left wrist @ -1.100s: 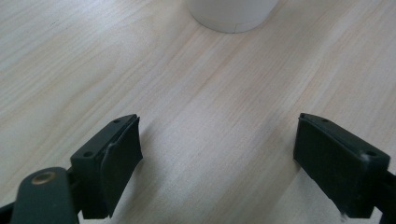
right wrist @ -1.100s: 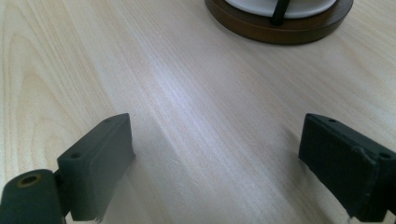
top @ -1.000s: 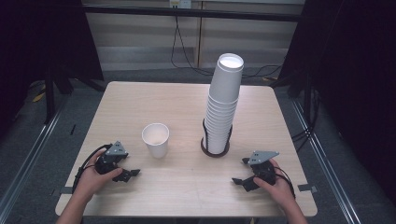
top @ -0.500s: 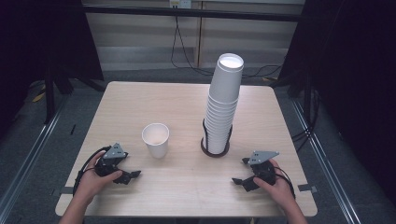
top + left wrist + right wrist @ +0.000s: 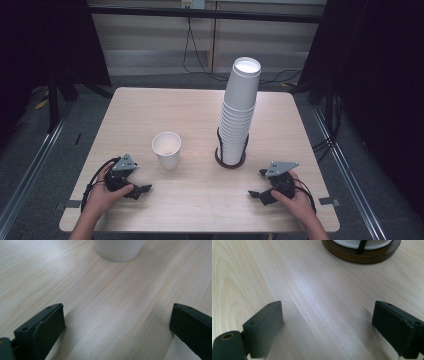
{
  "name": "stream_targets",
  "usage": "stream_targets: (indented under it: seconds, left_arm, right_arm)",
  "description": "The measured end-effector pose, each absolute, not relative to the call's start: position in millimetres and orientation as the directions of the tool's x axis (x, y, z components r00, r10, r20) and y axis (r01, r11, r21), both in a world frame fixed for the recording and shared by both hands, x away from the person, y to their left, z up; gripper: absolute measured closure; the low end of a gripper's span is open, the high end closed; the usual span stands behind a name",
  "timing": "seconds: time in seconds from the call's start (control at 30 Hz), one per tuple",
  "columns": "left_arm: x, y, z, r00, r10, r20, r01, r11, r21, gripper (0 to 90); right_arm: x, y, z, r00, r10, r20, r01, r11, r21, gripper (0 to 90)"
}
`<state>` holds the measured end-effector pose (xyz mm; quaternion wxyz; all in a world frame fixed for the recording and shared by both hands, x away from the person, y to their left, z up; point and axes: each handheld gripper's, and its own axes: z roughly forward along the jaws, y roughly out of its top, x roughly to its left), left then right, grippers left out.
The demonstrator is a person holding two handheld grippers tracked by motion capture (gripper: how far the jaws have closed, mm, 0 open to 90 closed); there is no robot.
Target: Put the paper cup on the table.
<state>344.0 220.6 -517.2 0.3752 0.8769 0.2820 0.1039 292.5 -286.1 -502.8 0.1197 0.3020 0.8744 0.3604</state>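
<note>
**Loose paper cup ahead of my left jaws, both grippers empty**

My left gripper rests low on the table, and its jaws have just been opening; they now stand wide with nothing but bare wood between them. My right gripper sits near the front right edge, jaws also spread and empty.

The single white paper cup stands upright just ahead of the left gripper; its base shows at the top of the left gripper view. The tall cup stack sits in its dark ringed holder, well apart from the loose cup.

Judgement: the cup will be very light, thin-walled and easily crushed or tipped. I would take it across the side wall around mid-height, with a gentle squeeze. The rim is stiffer, the smooth tapered wall may slip.
</note>
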Motion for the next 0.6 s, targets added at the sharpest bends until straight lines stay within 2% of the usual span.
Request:
stream_targets:
  seconds: [0.6]
  left_arm:
    - [340.6,219.3,-517.6,0.797,0.602,-0.039,0.441,-0.537,0.720,0.0]
  right_arm:
    - [292.4,-286.0,-502.7,-0.789,0.614,0.005,0.440,0.559,0.703,9.5]
